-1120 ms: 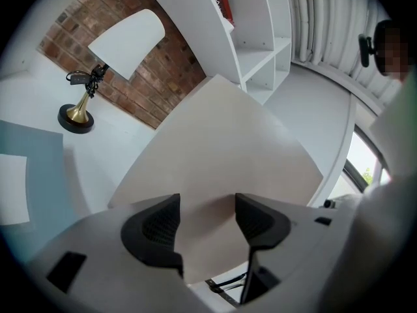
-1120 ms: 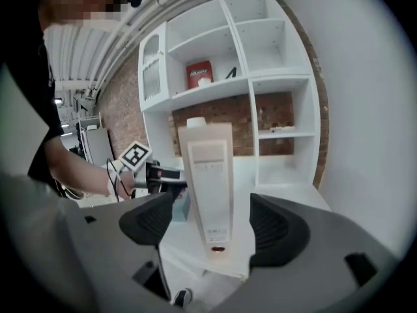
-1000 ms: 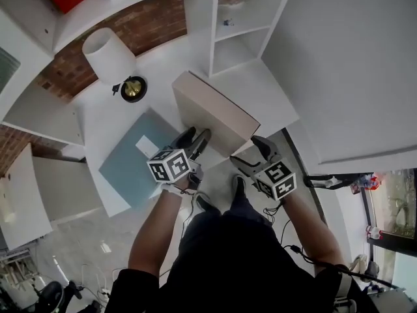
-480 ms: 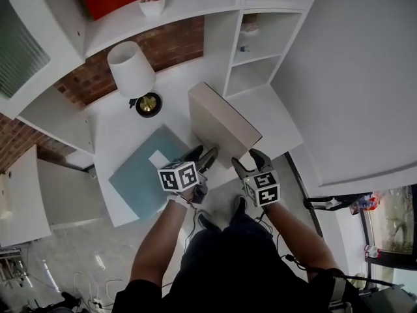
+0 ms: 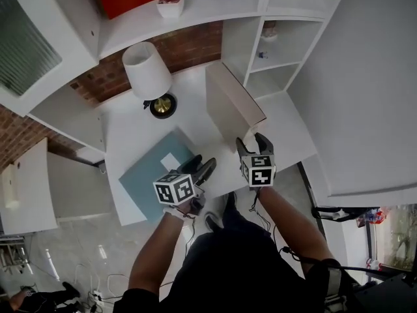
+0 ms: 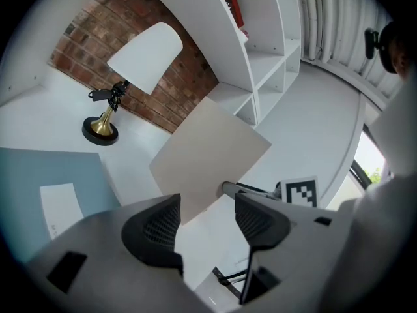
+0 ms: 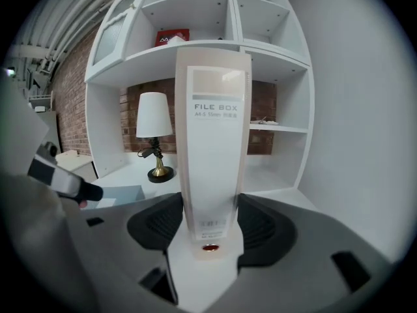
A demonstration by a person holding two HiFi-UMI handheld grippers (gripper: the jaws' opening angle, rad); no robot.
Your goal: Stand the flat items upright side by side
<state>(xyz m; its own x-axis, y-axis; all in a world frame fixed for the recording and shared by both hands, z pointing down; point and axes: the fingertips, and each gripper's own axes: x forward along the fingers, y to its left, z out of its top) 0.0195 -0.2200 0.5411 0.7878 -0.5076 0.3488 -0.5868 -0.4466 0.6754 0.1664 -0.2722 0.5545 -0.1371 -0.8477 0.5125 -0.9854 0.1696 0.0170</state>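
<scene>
Black-padded right gripper [image 7: 208, 225]: we have it clamped on the narrow spine of the file box [image 7: 212, 149], one pad against each side. Its jaws have just been closing with that box between them.
Left gripper [image 6: 208, 219]: we hold its jaws spread, with nothing between them (only the desk and the box's broad face show beyond).
File box: beige and upright, with its spine turned toward us and "FILE BOX" printed near the top. It is at the right part of the desk [image 5: 120, 132], in front of the shelf unit [image 5: 280, 51]. We cannot tell whether its lower edge rests on the desk.
Folder [image 5: 150, 168]: blue-grey, lying flat on the desk to the left of the box and apart from it. A white label sits on its cover, and our left gripper hangs over its near corner.
Lamp [image 5: 146, 70]: white shade and brass foot, standing behind the folder by the brick wall [image 5: 195, 41].
</scene>
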